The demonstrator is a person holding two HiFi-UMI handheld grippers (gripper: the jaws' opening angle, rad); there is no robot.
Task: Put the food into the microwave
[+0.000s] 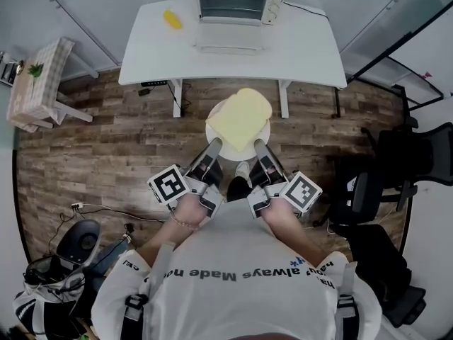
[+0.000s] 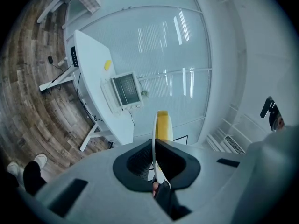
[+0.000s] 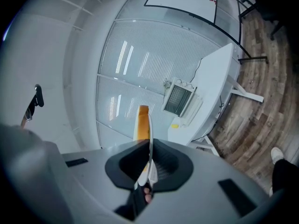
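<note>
A white plate (image 1: 214, 121) carrying a pale yellow slab of food (image 1: 241, 117) hangs over the wooden floor in front of the white table (image 1: 141, 55). My left gripper (image 1: 214, 146) is shut on the plate's near left rim, and my right gripper (image 1: 259, 146) is shut on its near right rim. In the left gripper view the plate (image 2: 155, 134) stands edge-on between the jaws with the food (image 2: 163, 125) behind it; the right gripper view shows the same plate (image 3: 150, 132) and food (image 3: 142, 120). The microwave (image 1: 230, 2) stands at the table's back, its door (image 1: 228, 40) folded down.
A small yellow object (image 1: 172, 19) lies on the table left of the microwave. A little checkered-cloth table (image 1: 35, 83) stands at far left, black office chairs (image 1: 396, 168) at right, and a black device (image 1: 78, 239) with cables sits at lower left.
</note>
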